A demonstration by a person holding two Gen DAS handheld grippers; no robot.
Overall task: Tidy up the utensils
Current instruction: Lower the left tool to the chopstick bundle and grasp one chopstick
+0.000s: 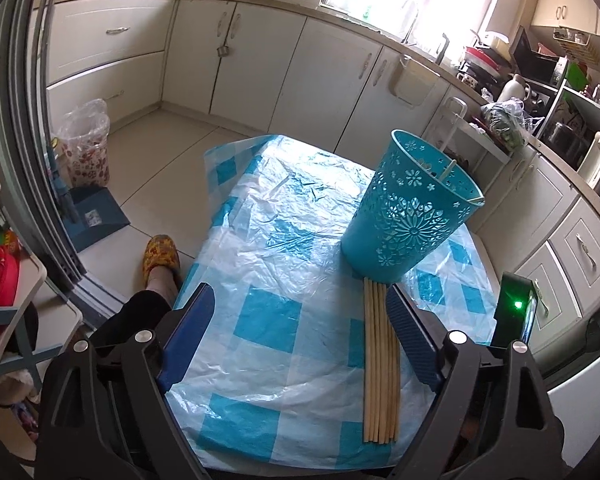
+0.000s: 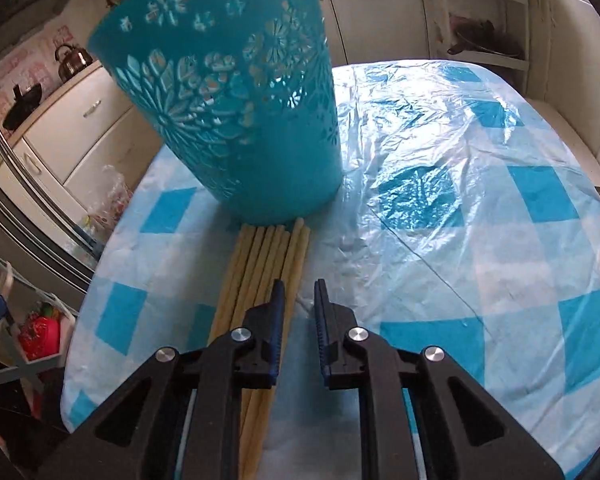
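Left wrist view: left gripper [image 1: 300,320] spread wide and empty over the blue-checked tablecloth [image 1: 268,360], a row of wooden chopsticks [image 1: 380,360] lying flat just inside its right finger, far ends touching the base of the upright teal holder [image 1: 404,216]. Right wrist view: right gripper [image 2: 299,292] narrowed to a small gap with nothing between, poised at the right edge of the chopsticks [image 2: 260,264], holder [image 2: 240,120] just beyond.
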